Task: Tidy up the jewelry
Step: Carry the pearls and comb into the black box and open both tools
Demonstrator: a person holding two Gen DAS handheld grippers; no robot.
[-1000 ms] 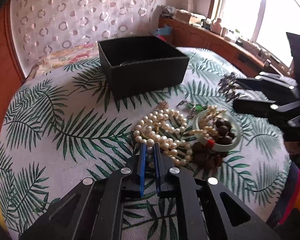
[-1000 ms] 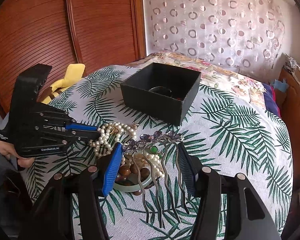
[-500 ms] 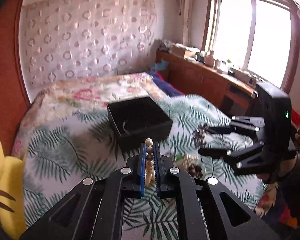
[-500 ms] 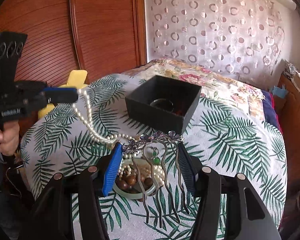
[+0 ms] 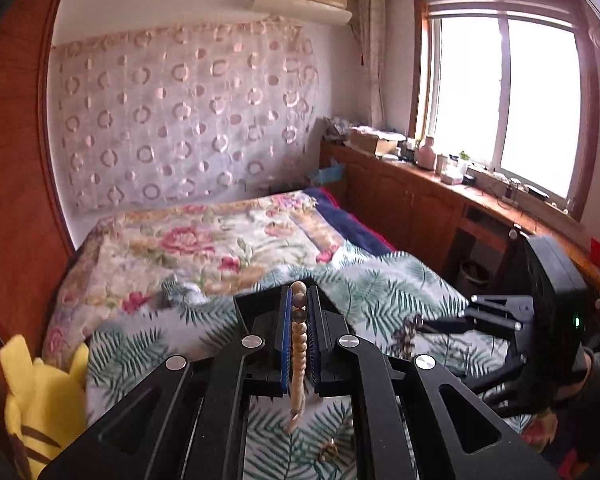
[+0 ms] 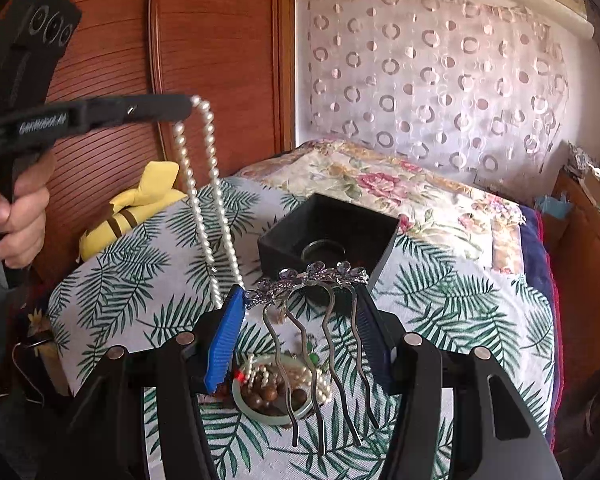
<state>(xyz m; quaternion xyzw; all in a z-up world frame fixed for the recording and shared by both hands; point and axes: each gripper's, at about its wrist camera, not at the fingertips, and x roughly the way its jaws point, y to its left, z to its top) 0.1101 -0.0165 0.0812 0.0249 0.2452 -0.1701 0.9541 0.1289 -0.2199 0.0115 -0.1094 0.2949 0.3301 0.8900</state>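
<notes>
While lettering blurs | left gripper (image 6: pixel 188 106) clenching pearl necklace (image 6: pixel 204 184) | right gripper (image 6: pixel 300 304) grasping hair comb (image 6: pixel 312 280)

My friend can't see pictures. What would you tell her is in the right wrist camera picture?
The right gripper holds a jewelled hair comb above a leafy bedspread. The left gripper lifts a pearl necklace; a black box sits behind.

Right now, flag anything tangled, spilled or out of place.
The pearl necklace dangles in a long loop from the shut left gripper, its lower end hidden behind the right gripper, which holds the hair comb. Loose beads still fill the green bangle outside the black box.
</notes>
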